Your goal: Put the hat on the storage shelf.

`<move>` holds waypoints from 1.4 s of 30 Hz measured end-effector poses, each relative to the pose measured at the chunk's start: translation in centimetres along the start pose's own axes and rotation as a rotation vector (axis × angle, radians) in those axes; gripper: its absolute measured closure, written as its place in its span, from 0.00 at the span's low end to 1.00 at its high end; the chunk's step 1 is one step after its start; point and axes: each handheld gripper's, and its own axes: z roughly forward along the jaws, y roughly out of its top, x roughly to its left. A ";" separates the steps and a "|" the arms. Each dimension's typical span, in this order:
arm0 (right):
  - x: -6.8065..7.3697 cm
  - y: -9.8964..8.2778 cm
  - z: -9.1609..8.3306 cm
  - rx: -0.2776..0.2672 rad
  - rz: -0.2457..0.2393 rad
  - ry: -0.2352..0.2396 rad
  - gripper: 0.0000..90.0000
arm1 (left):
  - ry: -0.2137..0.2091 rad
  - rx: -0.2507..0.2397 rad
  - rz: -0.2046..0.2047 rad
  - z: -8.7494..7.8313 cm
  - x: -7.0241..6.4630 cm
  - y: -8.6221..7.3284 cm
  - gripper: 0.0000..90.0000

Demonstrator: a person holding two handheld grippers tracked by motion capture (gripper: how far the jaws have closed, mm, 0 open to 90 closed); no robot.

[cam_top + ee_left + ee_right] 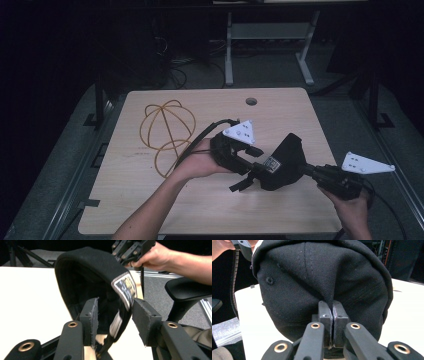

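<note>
Right gripper view: black cap (322, 282) hiding the table (407, 315) beyond.

No text, number or brand can be read anywhere in the pictures. The one marked thing is a label (124, 288) with a pale border and a dark, gold-flecked field, sewn to the rim of the black cap (87, 267). In the left gripper view it sits just above and between that gripper's two pads (146, 320), tilted; its print is too blurred to make out. In the high view the same label (270, 163) shows as a small pale patch on the cap (290, 160), just ahead of the left gripper (245, 175), again too small to read.
</note>
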 end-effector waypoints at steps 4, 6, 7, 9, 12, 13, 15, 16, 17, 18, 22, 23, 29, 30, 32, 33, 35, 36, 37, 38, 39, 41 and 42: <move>-0.3 0.2 -0.2 0.007 0.017 -0.002 0.98 | 0.017 0.010 -0.009 -0.4 -0.1 -0.8 0.59; -0.4 0.4 -0.4 0.010 0.012 -0.007 0.98 | 0.022 0.015 -0.014 -0.6 -0.1 -1.3 0.58; -0.4 0.5 -0.4 0.009 0.008 -0.009 0.98 | 0.026 0.014 -0.016 -0.7 -0.1 -1.6 0.58; -0.5 0.8 -0.6 0.006 0.004 -0.010 0.98 | 0.035 0.023 -0.014 -0.9 -0.2 -2.1 0.58; -0.8 1.2 -0.9 0.009 0.005 -0.010 0.98 | 0.051 0.037 -0.021 -1.1 -0.2 -2.9 0.57; -0.9 1.3 -0.9 0.015 0.003 -0.011 0.98 | 0.057 0.039 -0.025 -1.2 -0.2 -3.3 0.57; -1.0 1.7 -1.0 0.023 -0.003 -0.011 0.98 | 0.061 0.041 -0.030 -1.4 -0.3 -3.8 0.56; -1.0 1.8 -1.1 0.025 -0.004 -0.012 0.98 | 0.065 0.040 -0.031 -1.4 -0.3 -4.0 0.56; -1.0 1.9 -1.1 0.024 -0.004 -0.011 0.98 | 0.068 0.042 -0.031 -1.5 -0.4 -4.3 0.56; -1.1 2.0 -1.2 0.024 -0.005 -0.009 0.98 | 0.072 0.040 -0.035 -1.5 -0.4 -4.5 0.55; -1.4 2.3 -1.2 0.029 0.001 -0.005 0.98 | 0.095 0.057 -0.039 -1.7 -0.5 -5.6 0.54; -1.4 2.4 -1.3 0.032 0.001 -0.006 0.98 | 0.096 0.057 -0.043 -1.7 -0.6 -5.9 0.54; -1.8 3.3 -1.7 0.037 -0.002 -0.013 0.98 | 0.116 0.058 -0.054 -1.9 -0.9 -7.4 0.52; -1.8 3.6 -1.8 0.039 -0.003 -0.012 0.98 | 0.121 0.060 -0.054 -1.9 -1.0 -7.7 0.51; -1.9 4.1 -1.9 0.043 -0.010 -0.010 0.98 | 0.123 0.060 -0.062 -1.9 -1.1 -8.2 0.51; -2.0 4.4 -1.9 0.044 -0.011 -0.009 0.98 | 0.131 0.065 -0.061 -1.9 -1.1 -8.5 0.50; -2.0 4.9 -2.1 0.044 -0.016 -0.008 0.98 | 0.133 0.054 -0.071 -1.9 -1.1 -9.0 0.49; -2.0 5.2 -2.1 0.046 -0.017 -0.006 0.98 | 0.134 0.053 -0.077 -1.8 -1.2 -9.2 0.49; -2.0 5.4 -2.2 0.047 -0.019 -0.007 0.98 | 0.138 0.057 -0.072 -1.8 -1.2 -9.4 0.49; -2.1 5.5 -2.1 0.048 -0.018 -0.007 0.98 | 0.140 0.063 -0.076 -1.7 -1.3 -9.6 0.48; -2.1 5.7 -2.1 0.051 -0.020 -0.006 0.98 | 0.143 0.067 -0.074 -1.7 -1.3 -9.8 0.48; -2.1 6.1 -2.1 0.059 -0.022 -0.007 0.98 | 0.147 0.077 -0.076 -1.6 -1.3 -10.1 0.47; -2.1 6.3 -2.0 0.060 -0.024 -0.006 0.98 | 0.149 0.073 -0.075 -1.5 -1.4 -10.4 0.47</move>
